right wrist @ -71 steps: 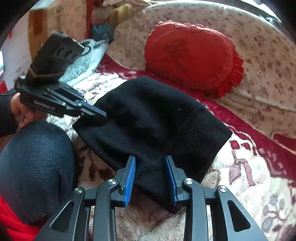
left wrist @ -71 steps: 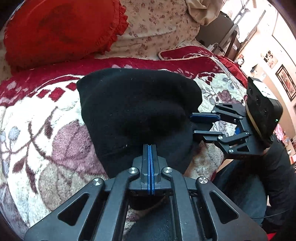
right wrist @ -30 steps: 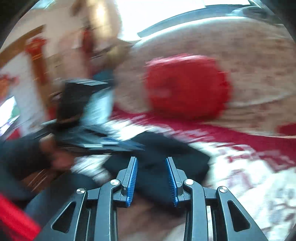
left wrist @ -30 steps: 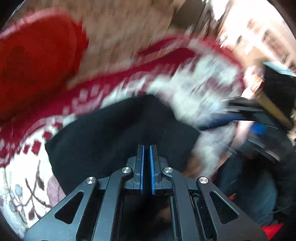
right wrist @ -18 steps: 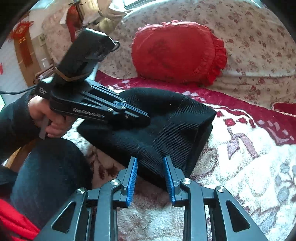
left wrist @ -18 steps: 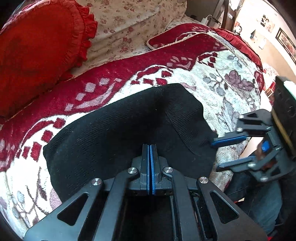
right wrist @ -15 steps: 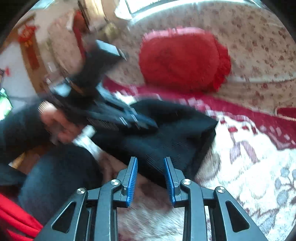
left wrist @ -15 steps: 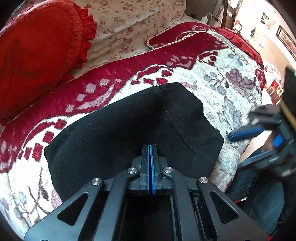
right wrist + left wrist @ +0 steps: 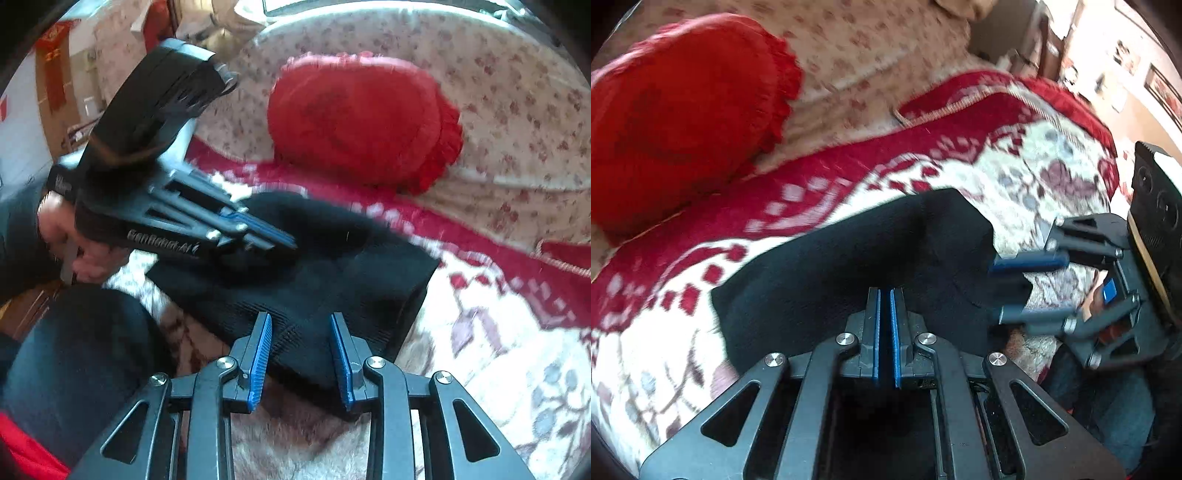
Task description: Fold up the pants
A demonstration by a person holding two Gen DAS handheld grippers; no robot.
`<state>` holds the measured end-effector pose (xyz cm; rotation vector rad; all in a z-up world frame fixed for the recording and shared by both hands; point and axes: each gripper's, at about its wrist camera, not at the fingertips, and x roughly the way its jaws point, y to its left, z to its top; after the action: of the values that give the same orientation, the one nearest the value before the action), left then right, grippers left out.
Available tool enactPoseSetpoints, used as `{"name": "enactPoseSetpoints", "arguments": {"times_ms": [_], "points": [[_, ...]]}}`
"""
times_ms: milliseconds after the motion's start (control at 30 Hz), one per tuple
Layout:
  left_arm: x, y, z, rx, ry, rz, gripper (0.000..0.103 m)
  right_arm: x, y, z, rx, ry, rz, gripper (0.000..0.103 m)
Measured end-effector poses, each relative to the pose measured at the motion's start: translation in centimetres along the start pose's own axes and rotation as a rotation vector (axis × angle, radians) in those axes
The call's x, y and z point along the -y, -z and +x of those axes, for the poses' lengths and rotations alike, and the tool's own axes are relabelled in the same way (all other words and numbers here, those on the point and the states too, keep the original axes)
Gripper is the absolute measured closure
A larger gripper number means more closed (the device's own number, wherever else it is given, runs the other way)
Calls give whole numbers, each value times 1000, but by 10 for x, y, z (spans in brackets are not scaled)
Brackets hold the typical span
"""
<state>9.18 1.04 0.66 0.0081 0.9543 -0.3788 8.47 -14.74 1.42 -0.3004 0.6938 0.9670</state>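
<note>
The black knit pants [image 9: 827, 273] lie folded into a compact bundle on the red and cream blanket; they also show in the right wrist view [image 9: 332, 266]. My left gripper [image 9: 884, 295] is shut and empty, its tips over the near part of the bundle; it also shows in the right wrist view [image 9: 284, 240]. My right gripper [image 9: 301, 325] is open, its jaws on either side of the bundle's ribbed near edge; in the left wrist view it sits [image 9: 1004, 284] at the bundle's right end.
A red ruffled cushion [image 9: 676, 110] leans on the floral sofa back [image 9: 498, 74] behind the pants. The person's blue-jeaned knee [image 9: 74, 354] is at the lower left. The patterned blanket [image 9: 1015, 162] spreads to the right.
The left gripper has stayed shut over the bundle. The right gripper has moved back in to the bundle's right end, still open. The pants have barely shifted.
</note>
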Motion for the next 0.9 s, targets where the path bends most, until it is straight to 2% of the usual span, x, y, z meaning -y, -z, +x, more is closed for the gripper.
{"name": "enactPoseSetpoints", "arguments": {"times_ms": [67,100,133,167,233,267,367,467,533,600,667,800,900], "points": [[-10,5,-16,39,-28,-39,100,4,-12,-3,72,43,16,73],[-13,6,-20,47,-28,-58,95,8,-17,1,83,62,32,73],[-17,7,-20,44,-23,-79,85,13,-21,8,76,87,52,73],[-19,7,-15,26,-28,-87,82,20,-22,18,44,104,75,72],[-21,9,6,-45,-37,-104,79,36,-13,52,-116,107,142,70],[-20,10,13,-53,-45,-106,77,36,-11,50,-83,105,162,67],[-16,8,14,-44,-37,-92,68,40,-13,45,-87,93,210,64],[-11,7,14,-54,1,-64,49,38,-15,42,-81,100,215,62],[-5,6,16,-65,27,-30,30,33,-19,44,-84,110,215,60],[3,5,18,-78,25,7,24,35,-16,53,-91,117,214,53],[6,4,20,-88,17,31,22,27,-14,53,-99,122,184,45],[6,7,21,-66,28,36,18,31,-9,54,-94,114,190,45],[10,6,23,-76,8,60,17,30,-8,52,-91,115,189,45]]}}
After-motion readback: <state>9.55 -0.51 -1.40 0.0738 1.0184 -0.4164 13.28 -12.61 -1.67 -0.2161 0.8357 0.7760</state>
